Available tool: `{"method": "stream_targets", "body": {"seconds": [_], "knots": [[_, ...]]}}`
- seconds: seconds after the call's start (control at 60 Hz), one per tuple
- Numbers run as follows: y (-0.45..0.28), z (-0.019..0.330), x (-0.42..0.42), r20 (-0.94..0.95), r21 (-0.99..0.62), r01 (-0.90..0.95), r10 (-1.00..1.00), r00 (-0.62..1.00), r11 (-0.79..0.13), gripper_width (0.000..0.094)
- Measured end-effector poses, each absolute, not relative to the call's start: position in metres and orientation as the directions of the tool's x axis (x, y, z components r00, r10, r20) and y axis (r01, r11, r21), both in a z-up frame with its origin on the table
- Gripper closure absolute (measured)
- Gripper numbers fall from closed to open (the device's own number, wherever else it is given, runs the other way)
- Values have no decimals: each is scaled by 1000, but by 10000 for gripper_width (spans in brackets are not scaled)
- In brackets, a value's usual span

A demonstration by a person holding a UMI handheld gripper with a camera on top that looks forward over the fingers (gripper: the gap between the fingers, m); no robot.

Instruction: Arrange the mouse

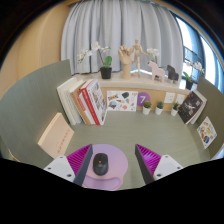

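A dark grey mouse [100,163] lies on a lilac mouse mat [118,160] with a wrist rest, on the green desk [120,128]. The mouse sits on the left part of the mat. My gripper [113,166] is open, with its fingers wide apart. The left finger [82,164] and the right finger [145,162] stand on either side of the mat. The mouse rests between them, nearer the left finger, with a gap on each side.
Beyond the mat, a row of books [86,101] stands at the back left, with a cardboard box [55,133] leaning in front. Small potted plants [146,106] and picture cards [191,106] line the back. A shelf holds a plant [106,69] and a wooden figure [128,55].
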State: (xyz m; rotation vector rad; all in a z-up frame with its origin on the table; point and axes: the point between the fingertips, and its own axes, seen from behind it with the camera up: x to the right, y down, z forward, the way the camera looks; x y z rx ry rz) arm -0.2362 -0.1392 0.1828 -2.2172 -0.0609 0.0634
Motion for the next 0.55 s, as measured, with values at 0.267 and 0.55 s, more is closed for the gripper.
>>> {"method": "stream_targets", "body": {"seconds": [0.267, 0.55], "knots": [[-192, 231, -190, -43, -831, -2, 61, 997, -556, 84], [-245, 256, -155, -43, -854, 3, 77, 996, -521, 85]]}}
